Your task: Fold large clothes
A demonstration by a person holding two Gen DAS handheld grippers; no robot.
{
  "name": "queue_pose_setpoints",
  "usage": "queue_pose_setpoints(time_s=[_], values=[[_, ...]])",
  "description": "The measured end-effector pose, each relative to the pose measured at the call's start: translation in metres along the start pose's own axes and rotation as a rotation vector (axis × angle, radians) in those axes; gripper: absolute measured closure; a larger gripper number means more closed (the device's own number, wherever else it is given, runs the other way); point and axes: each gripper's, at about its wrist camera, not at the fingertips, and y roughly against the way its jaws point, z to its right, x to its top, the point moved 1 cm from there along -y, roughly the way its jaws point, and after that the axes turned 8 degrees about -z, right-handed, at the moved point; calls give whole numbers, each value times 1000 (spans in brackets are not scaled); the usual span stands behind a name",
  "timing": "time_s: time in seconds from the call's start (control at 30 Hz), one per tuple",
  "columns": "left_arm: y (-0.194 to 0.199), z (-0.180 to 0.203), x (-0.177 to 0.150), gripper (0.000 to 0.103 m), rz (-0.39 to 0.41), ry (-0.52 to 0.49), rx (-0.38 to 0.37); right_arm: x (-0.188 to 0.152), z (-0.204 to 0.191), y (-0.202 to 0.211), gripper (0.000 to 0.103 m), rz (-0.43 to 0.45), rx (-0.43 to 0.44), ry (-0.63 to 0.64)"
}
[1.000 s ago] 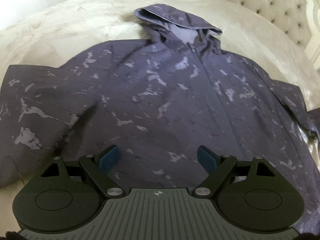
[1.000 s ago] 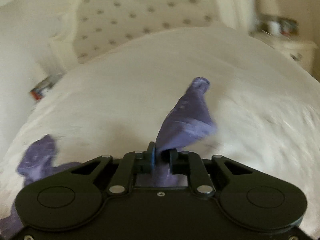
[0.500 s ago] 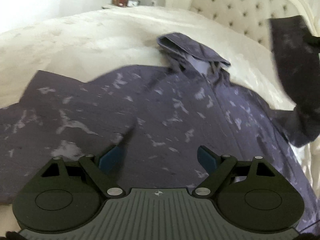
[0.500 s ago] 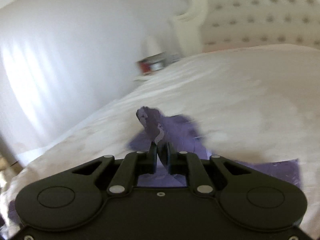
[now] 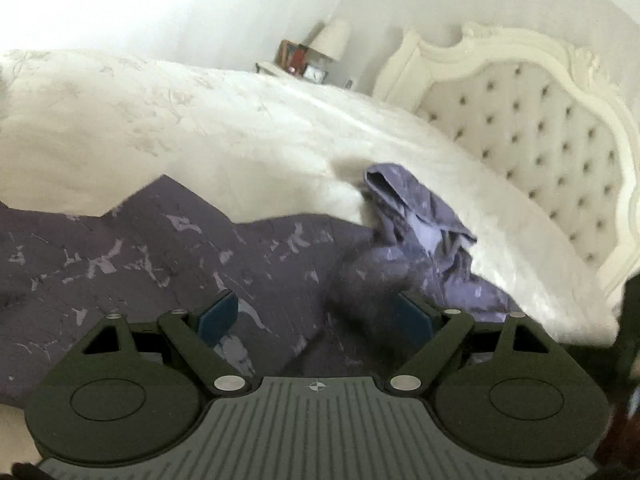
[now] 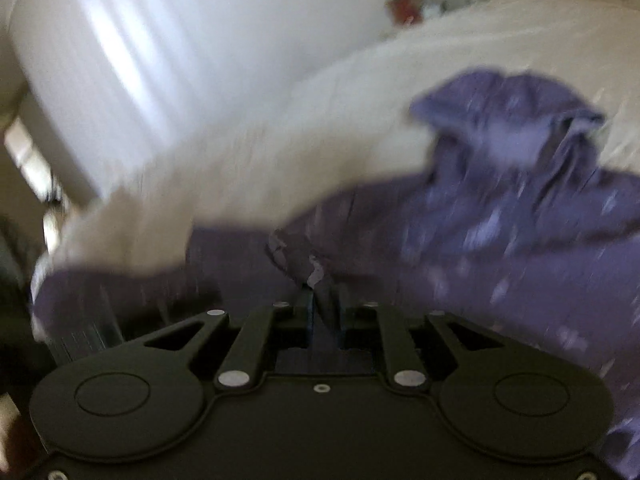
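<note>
A dark purple hooded jacket [image 5: 168,256] with pale marbled marks lies spread on the white bed, its hood [image 5: 412,208] toward the headboard. My left gripper [image 5: 316,316] is open and empty, low over the jacket's body. A folded sleeve [image 5: 360,292] lies across the jacket between its fingers. My right gripper [image 6: 320,304] is shut on the sleeve's cuff [image 6: 304,260], held low over the jacket's body [image 6: 500,248]. The right wrist view is blurred by motion.
The white quilted bedcover [image 5: 200,128] fills the far side. A tufted cream headboard [image 5: 540,152] stands at the right. A nightstand with a lamp [image 5: 324,44] and small items sits beyond the bed by the wall.
My right gripper has swung the sleeve from the bed's right side over onto the jacket's body. My left gripper has tilted up, so more of the bed and headboard shows.
</note>
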Motion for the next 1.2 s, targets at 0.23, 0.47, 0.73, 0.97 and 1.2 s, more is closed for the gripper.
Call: queue_pose_setpoints(time_s=[0.23, 0.47, 0.73, 0.97, 1.2], values=[[-8, 3, 1, 17, -38, -22, -33, -33, -15, 12, 37, -7, -93, 143], [-16, 28, -11, 18, -102, -129, -35, -49, -3, 97, 8, 258, -232, 209], [-58, 34, -17, 33, -286, -89, 23, -93, 21, 166, 1, 480, -435, 230], [-71, 42, -16, 78, -277, -81, 69, -106, 80, 166, 1, 329, -327, -85], [-39, 57, 0, 85, -123, -175, 139, -122, 147, 158, 1, 253, -284, -348]])
